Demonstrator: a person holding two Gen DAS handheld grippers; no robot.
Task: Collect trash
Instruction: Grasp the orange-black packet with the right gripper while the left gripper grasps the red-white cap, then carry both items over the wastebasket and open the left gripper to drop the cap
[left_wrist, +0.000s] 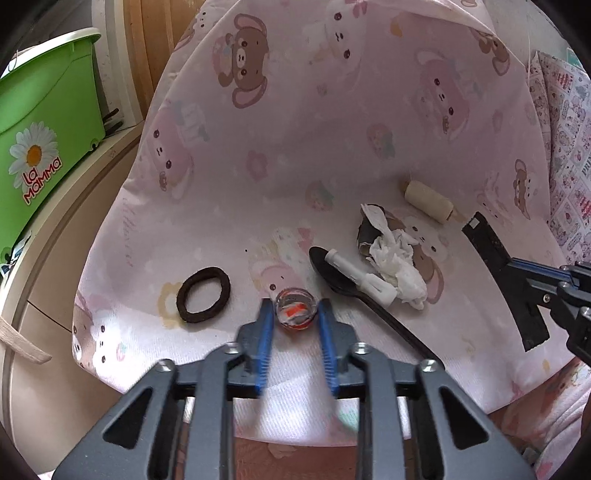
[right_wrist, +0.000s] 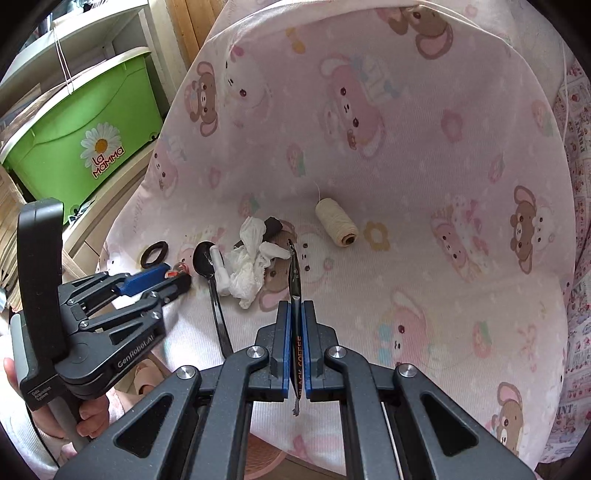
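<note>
My left gripper (left_wrist: 295, 307) points down at the pink bear-print cloth (left_wrist: 332, 129), its blue pads closed on a small clear cap with red inside (left_wrist: 295, 314). In the right wrist view the left gripper (right_wrist: 178, 277) comes in from the left with the cap at its tips. My right gripper (right_wrist: 295, 308) is shut on a flat black coffee sachet (right_wrist: 295, 273), held edge-on above the cloth; the left wrist view shows the sachet (left_wrist: 498, 266) at the right. A crumpled white tissue (left_wrist: 397, 266) lies over a brown scrap (left_wrist: 367, 230), beside a white plastic piece (left_wrist: 364, 277).
A black plastic spoon (left_wrist: 330, 273) lies under the white piece. A black hair tie (left_wrist: 203, 290) sits left of the cap, and a cream thread spool (left_wrist: 428, 201) lies further back. A green lidded box (left_wrist: 44, 129) stands off the cloth's left edge. A hand (right_wrist: 92, 417) holds the left gripper.
</note>
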